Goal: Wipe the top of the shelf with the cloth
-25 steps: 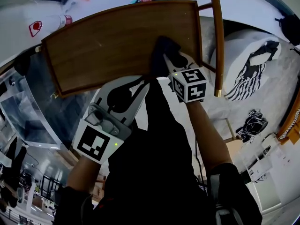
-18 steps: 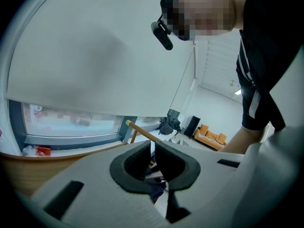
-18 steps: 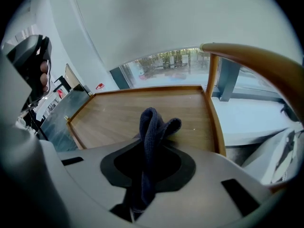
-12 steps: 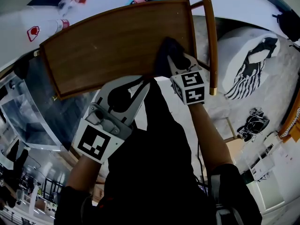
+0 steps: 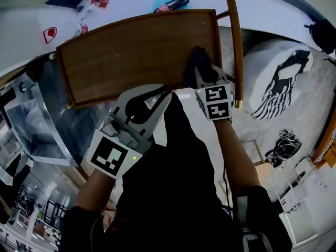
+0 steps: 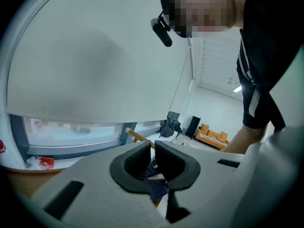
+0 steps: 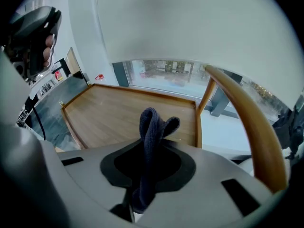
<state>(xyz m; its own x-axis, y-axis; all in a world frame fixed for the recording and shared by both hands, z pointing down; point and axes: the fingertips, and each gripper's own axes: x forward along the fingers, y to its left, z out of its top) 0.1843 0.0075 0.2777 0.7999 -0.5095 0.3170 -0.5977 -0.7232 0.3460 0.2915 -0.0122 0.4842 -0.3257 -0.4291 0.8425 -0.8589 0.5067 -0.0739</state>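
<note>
- Pinched tight in the right gripper [image 7: 149, 148]: a dark cloth [image 7: 153, 120], folded and poking out past the jaws.
- From the head view, cloth down at the right end of the shelf [image 5: 126, 56], close to the front edge and not far from the wooden pole [image 5: 234, 46] at the side.
- Hard to tell if pressed flat on the wood or just above it.
- Left gripper [image 6: 152, 148] held off the shelf, by its front edge, doing no work.
- Jaws there almost together, only a thin slit, nothing held.
- No second cloth, no spray, no other tool in use.
- Looks like the wiping step, with the cloth in the right place to rub.
- No way to see which parts are clean: same brown wood all over, with a few tiny pale specks.
- Best guess: only the right end reached so far.
- Likely left to do: the middle, the whole left end and the back edge.
- Plenty of bare top to slide across, with nothing in the way.
</note>
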